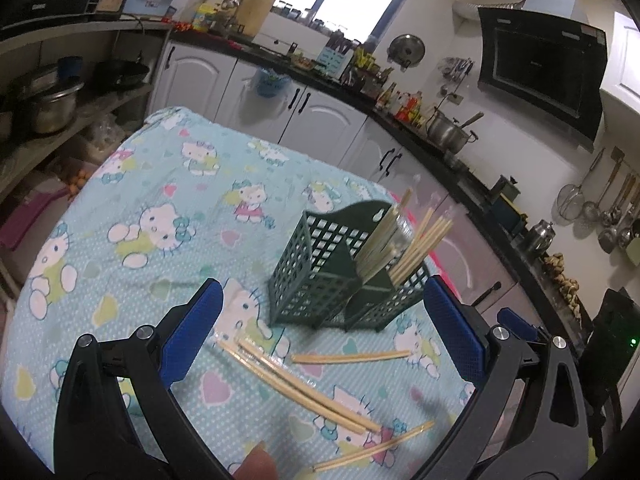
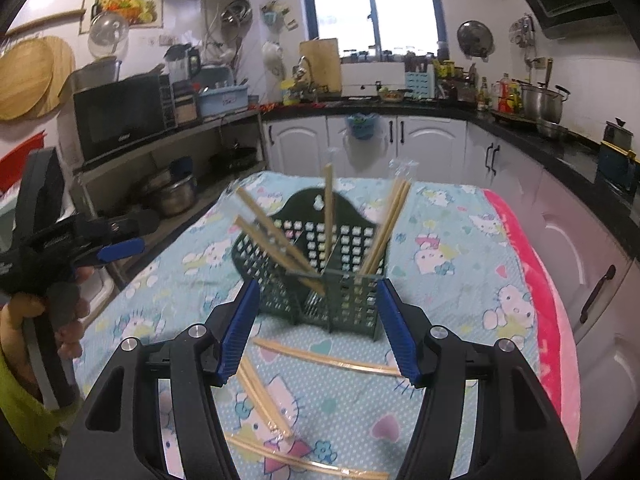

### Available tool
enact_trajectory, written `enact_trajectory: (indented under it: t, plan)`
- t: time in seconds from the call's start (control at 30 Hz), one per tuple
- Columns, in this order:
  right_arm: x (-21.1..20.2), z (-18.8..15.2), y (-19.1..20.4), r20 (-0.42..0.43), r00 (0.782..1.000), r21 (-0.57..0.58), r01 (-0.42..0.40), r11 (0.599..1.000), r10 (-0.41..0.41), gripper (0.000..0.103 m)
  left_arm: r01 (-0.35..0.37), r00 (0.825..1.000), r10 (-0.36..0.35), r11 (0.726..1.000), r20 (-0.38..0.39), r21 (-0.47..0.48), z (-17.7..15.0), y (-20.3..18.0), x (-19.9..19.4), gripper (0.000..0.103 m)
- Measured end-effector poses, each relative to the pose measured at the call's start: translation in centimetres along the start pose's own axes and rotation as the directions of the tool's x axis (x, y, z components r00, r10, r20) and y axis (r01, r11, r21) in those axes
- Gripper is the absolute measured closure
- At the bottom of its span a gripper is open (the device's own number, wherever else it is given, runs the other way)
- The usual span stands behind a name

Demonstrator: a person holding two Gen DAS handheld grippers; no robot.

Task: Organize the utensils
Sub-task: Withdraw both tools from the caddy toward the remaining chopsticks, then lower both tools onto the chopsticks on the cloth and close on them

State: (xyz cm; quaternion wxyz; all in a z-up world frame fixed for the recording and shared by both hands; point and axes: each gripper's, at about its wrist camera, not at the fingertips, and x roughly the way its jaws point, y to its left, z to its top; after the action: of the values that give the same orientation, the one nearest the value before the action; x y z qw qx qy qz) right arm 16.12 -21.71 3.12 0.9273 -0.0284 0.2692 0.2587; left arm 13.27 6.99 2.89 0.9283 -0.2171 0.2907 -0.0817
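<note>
Both tongs (image 1: 320,320) (image 2: 316,328) gape empty; pale wrapped chopsticks (image 1: 304,384) lie before the green slotted holder (image 1: 320,276).

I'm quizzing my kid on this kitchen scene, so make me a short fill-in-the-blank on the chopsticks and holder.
1. The utensil holder is dark ____.
2. Several chopsticks stand inside the holder, while others lie flat on the ____.
3. The jaws of the right gripper and the left gripper are both ____.

Missing words: green; tablecloth; open
</note>
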Motion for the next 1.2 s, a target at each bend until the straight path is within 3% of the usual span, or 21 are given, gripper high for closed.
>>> enact_trajectory:
  t: [0.87, 1.2]
  plan:
    - [1.3, -4.1, 2.6, -0.13, 0.989, -0.081, -0.084, 0.993, 0.073, 0.045, -0.01, 0.989, 0.0, 0.998, -0.149, -0.067, -4.0, 2.8, 2.4, 0.011]
    - [1.9, -5.7, 4.2, -0.198, 0.973, -0.134, -0.145, 0.98, 0.117, 0.045, 0.005, 0.968, -0.029, 0.995, -0.251, -0.096, -5.8, 3.3, 4.7, 0.04]
